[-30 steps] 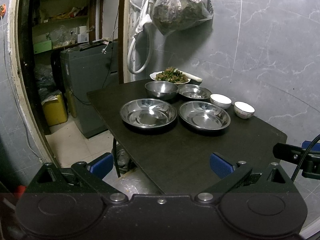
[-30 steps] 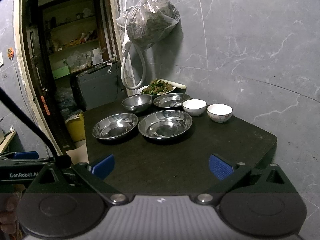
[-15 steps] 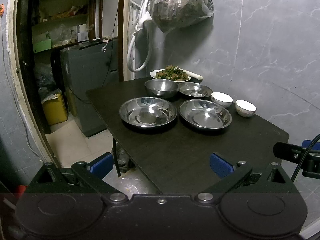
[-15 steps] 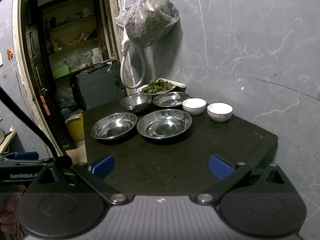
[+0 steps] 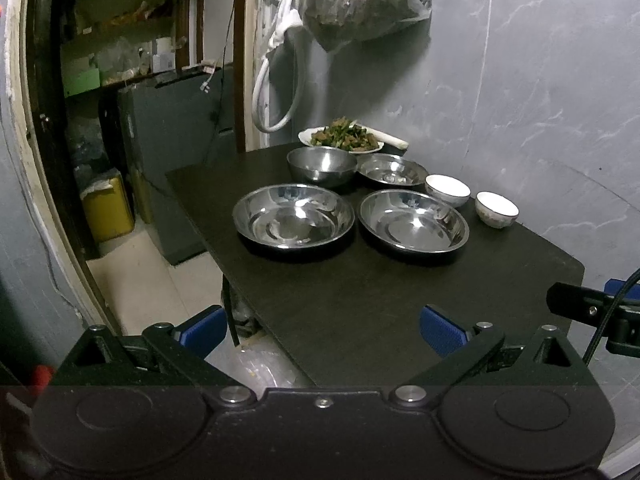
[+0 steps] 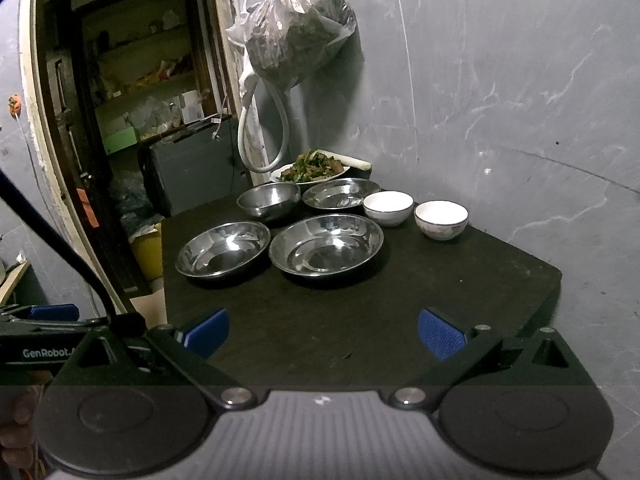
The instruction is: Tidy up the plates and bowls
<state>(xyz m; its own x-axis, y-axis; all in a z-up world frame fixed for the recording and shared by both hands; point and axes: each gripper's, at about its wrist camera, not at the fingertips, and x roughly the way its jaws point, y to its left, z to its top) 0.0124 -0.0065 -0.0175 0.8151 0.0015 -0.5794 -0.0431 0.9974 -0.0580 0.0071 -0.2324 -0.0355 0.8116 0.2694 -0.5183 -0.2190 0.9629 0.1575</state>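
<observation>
On a dark table (image 5: 360,304) stand two wide steel plates side by side, a left one (image 5: 293,221) (image 6: 222,248) and a right one (image 5: 414,220) (image 6: 326,243). Behind them sit a deeper steel bowl (image 5: 322,164) (image 6: 269,198) and a smaller steel dish (image 5: 392,170) (image 6: 341,193). Two white ceramic bowls (image 5: 447,189) (image 5: 497,209) (image 6: 388,208) (image 6: 441,219) stand at the right. My left gripper (image 5: 322,330) hangs open over the table's near left corner. My right gripper (image 6: 322,332) is open above the near edge. Neither holds anything.
A white plate of cooked greens (image 5: 344,139) sits at the table's far end against the grey wall. A plastic bag (image 5: 360,0) and a white hose (image 5: 276,80) hang above it. Left of the table are a grey cabinet (image 5: 168,128), a yellow canister (image 5: 106,206) and a doorway.
Both views have crept slightly nearer the table and the dishes sit a touch lower and larger. Nothing on the table has moved, and both grippers stay open.
</observation>
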